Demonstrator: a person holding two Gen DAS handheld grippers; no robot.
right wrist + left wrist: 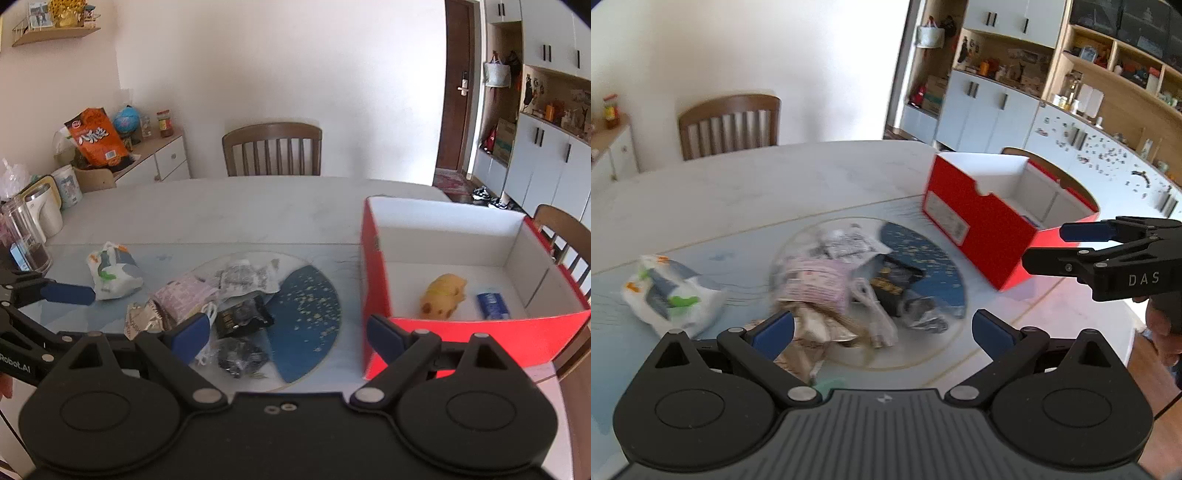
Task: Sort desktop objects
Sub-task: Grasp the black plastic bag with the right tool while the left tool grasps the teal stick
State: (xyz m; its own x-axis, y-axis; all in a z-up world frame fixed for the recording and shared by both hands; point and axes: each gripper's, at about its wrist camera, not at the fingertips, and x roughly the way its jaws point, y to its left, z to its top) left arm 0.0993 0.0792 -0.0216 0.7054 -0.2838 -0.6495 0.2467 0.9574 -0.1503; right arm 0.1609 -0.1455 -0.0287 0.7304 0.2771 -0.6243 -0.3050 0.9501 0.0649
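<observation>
Wrappers and packets [229,302] lie heaped on the round mat mid-table [221,206], a white plastic bag [110,275] left of them, a wooden chair [272,149] behind. Rightward sits the red box [376,273] holding a yellow toy [443,295]. Left gripper [882,330] and right gripper [286,332] hover spread wide, empty.

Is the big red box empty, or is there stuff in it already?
Not empty. The red box has no lid, and the right wrist view shows a yellow toy and a small blue packet on its white floor.
</observation>
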